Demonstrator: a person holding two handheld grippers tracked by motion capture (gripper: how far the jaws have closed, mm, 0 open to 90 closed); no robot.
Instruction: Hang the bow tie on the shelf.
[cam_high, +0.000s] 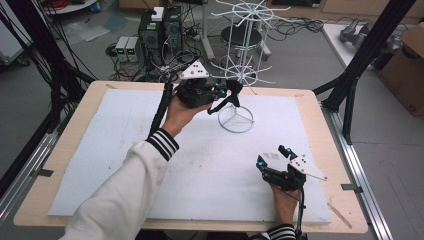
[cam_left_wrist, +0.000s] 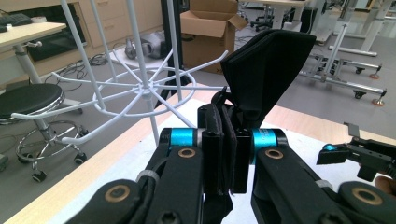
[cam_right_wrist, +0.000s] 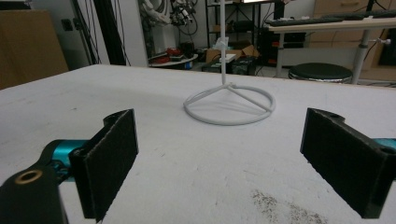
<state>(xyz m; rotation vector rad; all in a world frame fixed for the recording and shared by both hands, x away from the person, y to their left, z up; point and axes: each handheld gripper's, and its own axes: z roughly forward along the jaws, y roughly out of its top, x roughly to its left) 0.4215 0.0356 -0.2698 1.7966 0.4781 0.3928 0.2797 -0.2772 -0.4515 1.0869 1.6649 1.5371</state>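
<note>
Two tools worked over the desk (cam_high: 310, 107). Left tool (cam_high: 226, 92) was clenched on a black cloth (cam_left_wrist: 268, 70), raised beside the white wire rack (cam_high: 240, 55). Right tool (cam_right_wrist: 219, 163), jaws spread wide, rested low near the desk's front edge.

Grey floor (cam_high: 300, 55), black stool (cam_left_wrist: 28, 100), perhaps desks behind.

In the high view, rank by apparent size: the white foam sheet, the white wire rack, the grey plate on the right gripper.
1. White foam sheet
2. White wire rack
3. Grey plate on the right gripper
</note>
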